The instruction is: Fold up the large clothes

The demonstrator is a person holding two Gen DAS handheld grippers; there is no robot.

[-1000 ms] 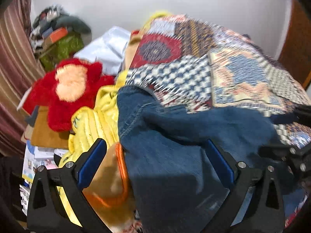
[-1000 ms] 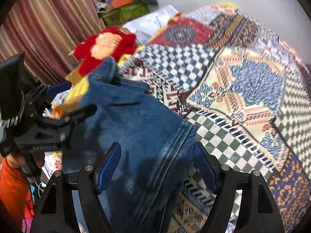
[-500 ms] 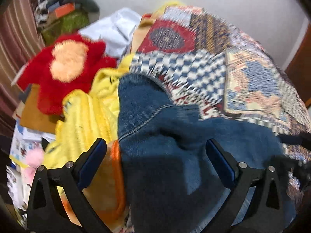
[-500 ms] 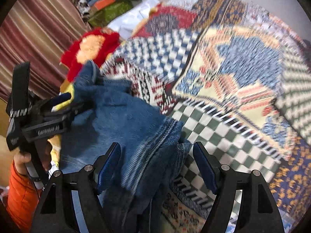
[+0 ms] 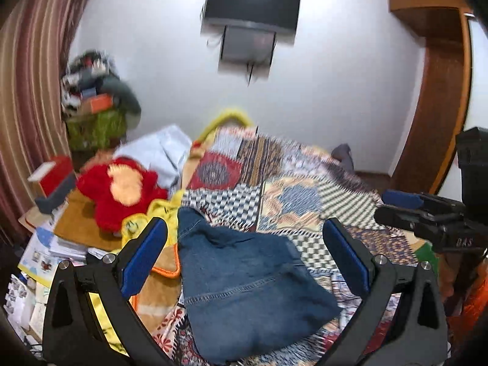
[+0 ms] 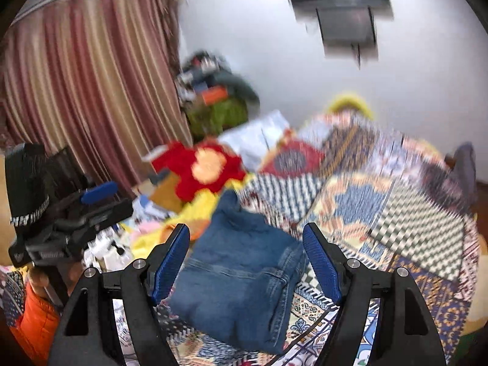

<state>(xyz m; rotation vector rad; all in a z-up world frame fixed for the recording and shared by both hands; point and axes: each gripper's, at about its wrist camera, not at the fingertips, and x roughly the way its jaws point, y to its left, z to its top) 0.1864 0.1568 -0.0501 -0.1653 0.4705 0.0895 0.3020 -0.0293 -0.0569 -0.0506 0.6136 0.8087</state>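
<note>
A folded pair of blue jeans (image 5: 244, 286) lies on a patchwork bedspread (image 5: 308, 195), framed by 2 handheld grippers. The left gripper (image 5: 244, 253) hangs above the denim with its blue-padded fingers (image 5: 143, 259) spread wide, gripping nothing. The right gripper (image 6: 247, 262) is likewise splayed and clear of the cloth. A red plush toy (image 5: 122, 189) and a yellow garment (image 5: 158, 213) sit beside the jeans' far edge; a wall-mounted television (image 5: 251, 6) hangs beyond.
</note>
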